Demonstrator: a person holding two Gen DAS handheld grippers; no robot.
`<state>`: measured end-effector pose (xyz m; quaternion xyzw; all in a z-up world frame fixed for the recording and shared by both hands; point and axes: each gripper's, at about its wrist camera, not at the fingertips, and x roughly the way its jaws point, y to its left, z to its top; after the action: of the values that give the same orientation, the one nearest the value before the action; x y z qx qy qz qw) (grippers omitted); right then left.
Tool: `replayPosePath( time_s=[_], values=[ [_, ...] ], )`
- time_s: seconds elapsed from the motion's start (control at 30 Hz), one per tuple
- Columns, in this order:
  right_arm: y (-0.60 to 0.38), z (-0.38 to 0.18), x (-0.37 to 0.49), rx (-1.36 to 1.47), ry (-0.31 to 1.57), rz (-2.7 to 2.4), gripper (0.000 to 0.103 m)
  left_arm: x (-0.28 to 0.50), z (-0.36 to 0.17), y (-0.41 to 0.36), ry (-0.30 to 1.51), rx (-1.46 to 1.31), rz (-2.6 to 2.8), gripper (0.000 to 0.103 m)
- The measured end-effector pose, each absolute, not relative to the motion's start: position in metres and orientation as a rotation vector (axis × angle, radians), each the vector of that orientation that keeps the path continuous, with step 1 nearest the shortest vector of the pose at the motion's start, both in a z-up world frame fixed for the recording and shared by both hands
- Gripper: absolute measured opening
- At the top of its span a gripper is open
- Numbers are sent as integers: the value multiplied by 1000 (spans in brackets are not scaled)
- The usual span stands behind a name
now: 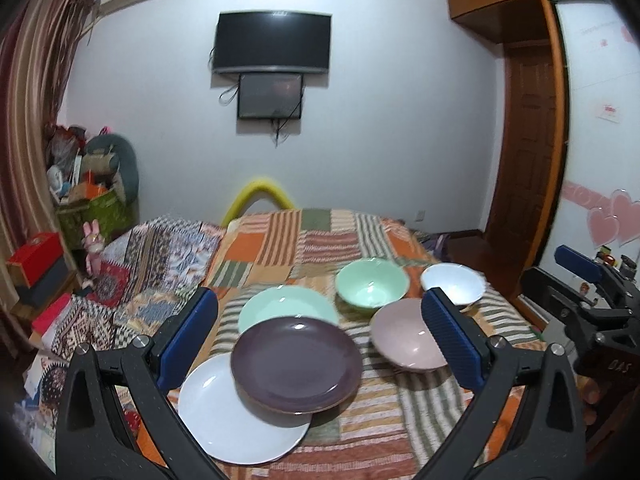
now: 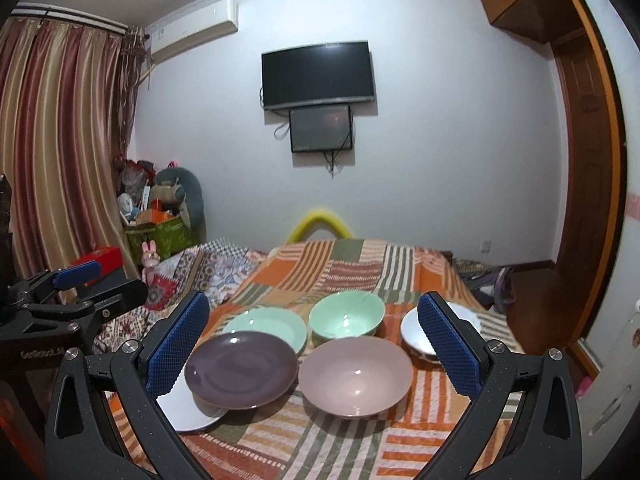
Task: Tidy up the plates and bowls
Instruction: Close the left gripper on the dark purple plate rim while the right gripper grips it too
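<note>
Three plates and three bowls lie on a patchwork bedspread. A purple plate overlaps a white plate and a mint plate. To their right are a mint bowl, a pink bowl and a white bowl. My left gripper is open and empty above the plates. My right gripper is open and empty above the bowls.
A patterned quilt lies on the bed's left side. Boxes and bags pile up at the left by the curtain. A wooden wardrobe and door stand at the right. A TV hangs on the far wall.
</note>
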<state>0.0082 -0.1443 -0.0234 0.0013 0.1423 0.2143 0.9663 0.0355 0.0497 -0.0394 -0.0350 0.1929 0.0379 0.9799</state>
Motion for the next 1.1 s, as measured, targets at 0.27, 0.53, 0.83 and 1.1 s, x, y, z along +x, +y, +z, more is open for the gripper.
replayPosePath(
  time_s=[0.27, 0.53, 0.83, 1.1],
  values=[
    [-121, -43, 31, -43, 387, 470, 102, 63, -69, 93, 484, -96, 111, 103],
    [-93, -59, 56, -94, 476, 516, 87, 93, -100, 134, 572, -124, 123, 99],
    [-71, -94, 83, -94, 625, 572, 62, 121, -135, 155, 695, -90, 92, 82],
    [-56, -121, 103, -94, 768, 607, 39, 148, -172, 169, 823, -120, 40, 58]
  ],
)
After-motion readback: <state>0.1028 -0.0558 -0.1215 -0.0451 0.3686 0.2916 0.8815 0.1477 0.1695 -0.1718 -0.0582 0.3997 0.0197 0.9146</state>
